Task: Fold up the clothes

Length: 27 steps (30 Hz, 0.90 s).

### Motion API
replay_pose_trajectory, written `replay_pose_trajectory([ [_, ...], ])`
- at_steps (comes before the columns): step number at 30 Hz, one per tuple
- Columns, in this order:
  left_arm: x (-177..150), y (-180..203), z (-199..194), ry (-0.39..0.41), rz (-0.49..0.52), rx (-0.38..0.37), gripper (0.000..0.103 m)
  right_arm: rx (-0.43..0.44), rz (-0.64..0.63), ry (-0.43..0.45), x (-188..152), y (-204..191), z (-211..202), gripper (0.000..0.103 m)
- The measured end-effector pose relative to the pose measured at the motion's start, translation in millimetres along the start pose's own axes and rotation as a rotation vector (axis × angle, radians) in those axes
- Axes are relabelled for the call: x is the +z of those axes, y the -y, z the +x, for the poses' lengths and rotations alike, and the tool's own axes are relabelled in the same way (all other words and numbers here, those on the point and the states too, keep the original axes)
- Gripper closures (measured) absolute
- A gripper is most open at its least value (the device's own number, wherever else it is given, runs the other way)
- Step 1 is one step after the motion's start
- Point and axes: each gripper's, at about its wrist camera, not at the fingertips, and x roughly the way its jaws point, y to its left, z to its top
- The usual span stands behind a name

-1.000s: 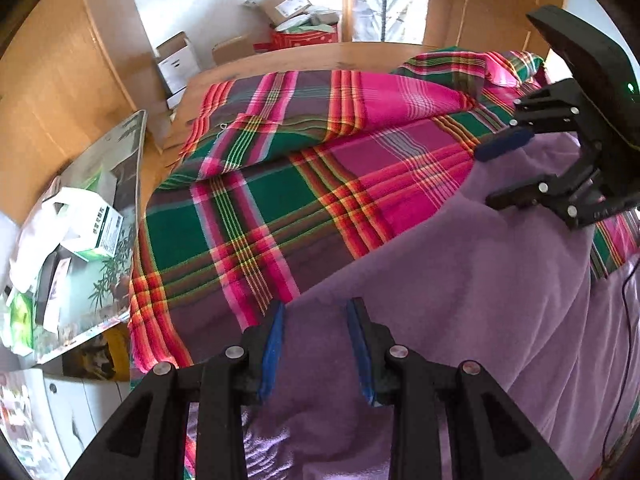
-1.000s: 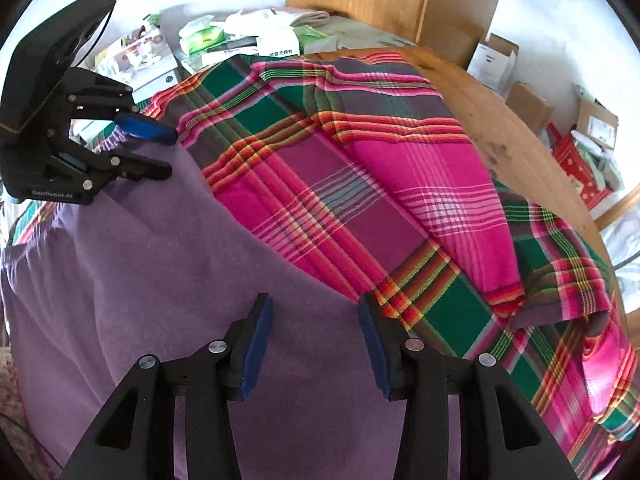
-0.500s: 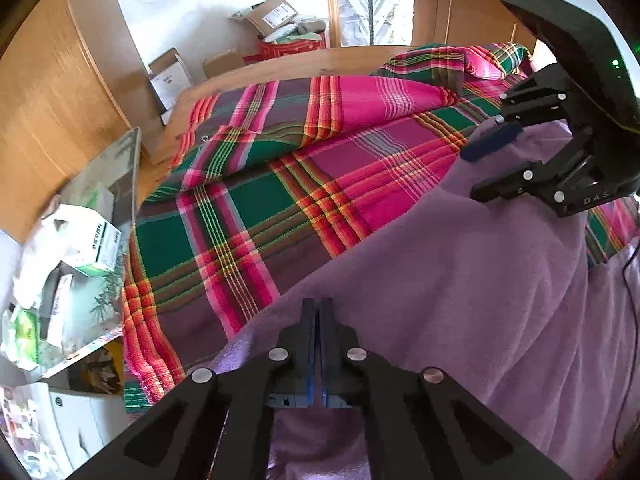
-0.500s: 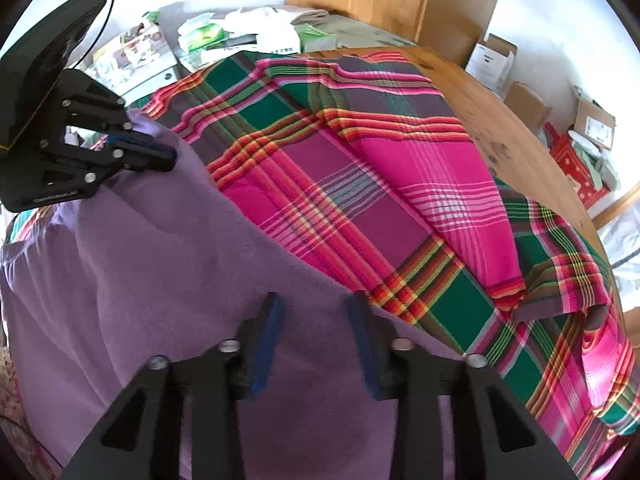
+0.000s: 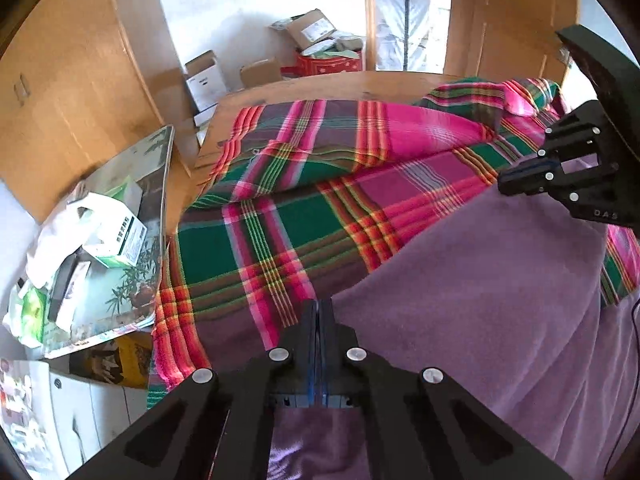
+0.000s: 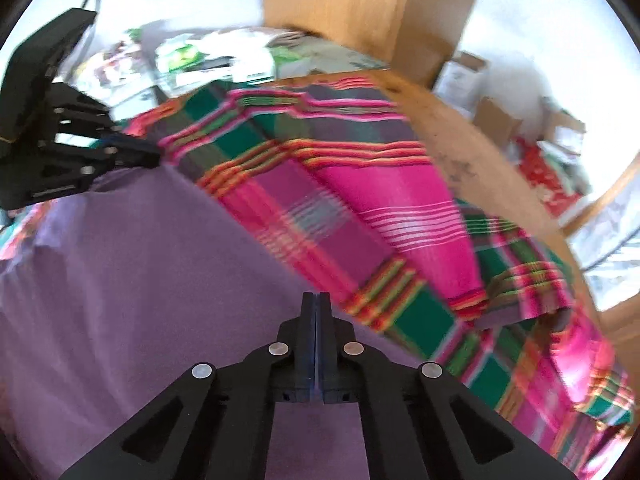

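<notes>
1. The left gripper has its fingers pressed together on the near edge of the purple garment; the cloth passes between them and shows again below the tips.
2. The right gripper is likewise closed, its fingers clamped on the same garment's edge.
3. The garment spreads wide across the foreground of both views, lying over the plaid blanket that covers the wooden surface.
4. In the left wrist view the right gripper sits at the garment's far right edge, tips together on the cloth.
5. In the right wrist view the left gripper sits at the garment's far left corner, tips closed.
6. The blanket is bunched into folds near the surface's far rim; this view is blurred.
7. Left of the surface, a glass-topped stand carries boxes and a white bag.
8. Farther off, cardboard boxes lie on the floor by the white wall and wooden panels.
</notes>
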Motion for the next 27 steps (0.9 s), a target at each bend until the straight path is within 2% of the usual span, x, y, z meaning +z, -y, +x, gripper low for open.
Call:
replay_pose_trajectory([
  [3,-2,-5,3,-0.005,-0.013,0.025,0.103,0.021,0.026,-0.018,-1,7,3,0.102],
  [5,-5,-8,2,-0.012,-0.009,-0.005,0.103,0.036,0.034,-0.025,-3,14,3,0.095],
  [7,-8,-15,0,-0.015,-0.028,-0.036,0.102,0.047,0.037,-0.034,-5,19,3,0.074],
  [13,-13,-13,-3,-0.026,0.014,-0.057,0.079,0.038,0.03,-0.055,-10,26,8,0.067],
  [16,-17,-7,0,-0.037,0.046,-0.055,0.078,0.093,0.042,-0.062,-15,26,7,0.066],
  [20,-20,-5,-1,-0.027,0.049,-0.053,0.078,0.092,0.028,-0.056,-20,20,3,0.066],
  [23,-21,-2,-1,-0.025,0.053,-0.049,0.085,0.09,0.033,-0.053,-21,18,2,0.068],
  [25,-21,1,-2,-0.026,0.07,-0.044,0.09,0.094,0.03,-0.05,-21,17,2,0.087],
  [27,-21,4,-2,-0.027,0.085,-0.038,0.095,0.084,0.024,-0.051,-20,14,2,0.097],
])
